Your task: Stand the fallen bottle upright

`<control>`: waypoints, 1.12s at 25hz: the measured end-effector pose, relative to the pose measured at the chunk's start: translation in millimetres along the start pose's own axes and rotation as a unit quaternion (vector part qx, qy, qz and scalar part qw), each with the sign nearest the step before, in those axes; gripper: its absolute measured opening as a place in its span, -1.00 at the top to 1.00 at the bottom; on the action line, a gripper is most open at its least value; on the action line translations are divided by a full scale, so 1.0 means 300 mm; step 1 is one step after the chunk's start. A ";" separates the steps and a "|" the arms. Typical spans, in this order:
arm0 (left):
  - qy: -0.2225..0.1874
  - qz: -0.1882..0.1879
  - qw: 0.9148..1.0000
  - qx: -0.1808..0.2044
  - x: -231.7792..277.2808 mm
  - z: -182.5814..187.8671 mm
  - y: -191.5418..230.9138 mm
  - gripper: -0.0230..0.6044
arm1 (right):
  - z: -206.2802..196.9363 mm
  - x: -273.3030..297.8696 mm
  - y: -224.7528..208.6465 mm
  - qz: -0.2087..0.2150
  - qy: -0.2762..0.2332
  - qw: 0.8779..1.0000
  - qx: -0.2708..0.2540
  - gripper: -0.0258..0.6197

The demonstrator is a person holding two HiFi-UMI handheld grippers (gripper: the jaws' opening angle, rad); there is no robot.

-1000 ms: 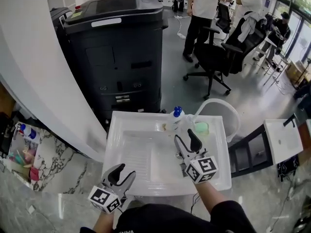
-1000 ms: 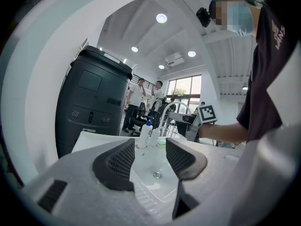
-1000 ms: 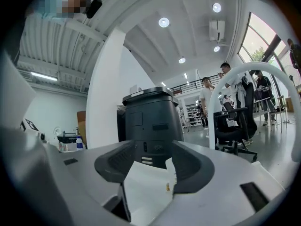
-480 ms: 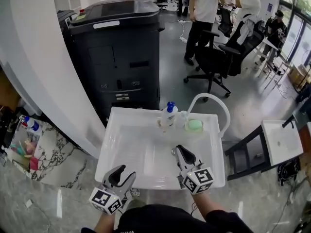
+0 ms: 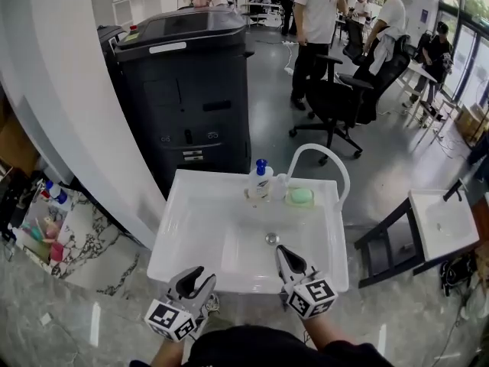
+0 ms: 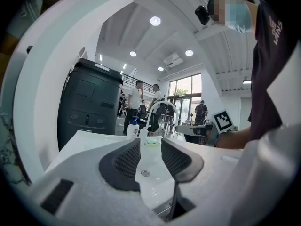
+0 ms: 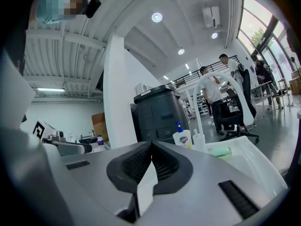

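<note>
A white pump bottle with a blue top [image 5: 260,180] stands upright on the far rim of the white sink [image 5: 179,239]; it also shows in the left gripper view [image 6: 133,128] and the right gripper view [image 7: 181,135]. Beside it stand a small pale bottle [image 5: 280,186] and a green soap [image 5: 300,196]. My right gripper [image 5: 285,257] [image 7: 151,145] is over the near part of the basin, shut with nothing in it, well back from the bottle. My left gripper [image 5: 196,280] [image 6: 149,145] hangs at the sink's near edge; its jaws are closing with nothing between them.
A white arched faucet [image 5: 321,155] rises behind the soap, and the drain [image 5: 271,238] lies mid-basin. A big black machine [image 5: 187,90] stands behind the sink. Further off are an office chair [image 5: 344,90], people standing [image 5: 317,21], a white side table [image 5: 443,220] and a cluttered shelf [image 5: 38,220].
My right gripper has drawn back from the bottle to the sink's near side and its jaws have shut. The bottle stays upright on the far rim. My left gripper stays near the front edge.
</note>
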State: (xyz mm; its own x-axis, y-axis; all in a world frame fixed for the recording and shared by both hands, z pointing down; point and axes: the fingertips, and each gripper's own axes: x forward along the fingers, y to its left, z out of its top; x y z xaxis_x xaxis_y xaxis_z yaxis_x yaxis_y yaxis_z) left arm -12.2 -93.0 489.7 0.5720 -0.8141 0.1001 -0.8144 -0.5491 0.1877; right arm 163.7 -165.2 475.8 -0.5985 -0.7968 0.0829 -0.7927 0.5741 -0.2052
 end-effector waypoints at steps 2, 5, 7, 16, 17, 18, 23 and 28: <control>0.002 0.000 1.000 0.004 -0.006 -0.006 -0.026 0.53 | -0.014 -0.032 0.004 0.004 0.003 1.000 0.004 0.91; 0.007 -0.003 1.000 0.010 -0.013 -0.023 -0.062 0.64 | -0.037 -0.075 0.010 0.007 0.007 1.000 0.010 0.91; 0.009 -0.004 1.000 0.015 -0.018 -0.030 -0.083 0.71 | -0.051 -0.099 0.011 0.005 0.012 1.000 0.015 0.91; 0.024 -0.004 0.999 0.025 -0.028 -0.058 -0.150 0.85 | -0.109 -0.163 0.034 0.029 0.039 0.999 0.015 0.91; 0.026 -0.006 0.999 0.027 -0.027 -0.061 -0.154 0.85 | -0.114 -0.167 0.036 0.029 0.040 0.999 0.015 0.91; 0.027 -0.008 0.999 0.028 -0.026 -0.063 -0.158 0.85 | -0.119 -0.171 0.036 0.028 0.042 0.999 0.017 0.92; 0.028 -0.017 0.999 0.030 -0.024 -0.066 -0.178 0.86 | -0.132 -0.188 0.032 0.021 0.045 0.998 0.025 0.92; 0.029 -0.015 0.999 0.028 -0.032 -0.069 -0.167 0.86 | -0.120 -0.193 0.021 0.012 0.041 0.999 0.026 0.92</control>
State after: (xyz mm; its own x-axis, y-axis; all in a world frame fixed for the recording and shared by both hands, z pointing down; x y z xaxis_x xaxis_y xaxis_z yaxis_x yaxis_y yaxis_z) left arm 25.0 -53.8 499.6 0.6003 -0.7852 0.1520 -0.7996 -0.5850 0.1359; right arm 189.3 -108.7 504.8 -0.6265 -0.7635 0.1565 -0.7721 0.5807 -0.2581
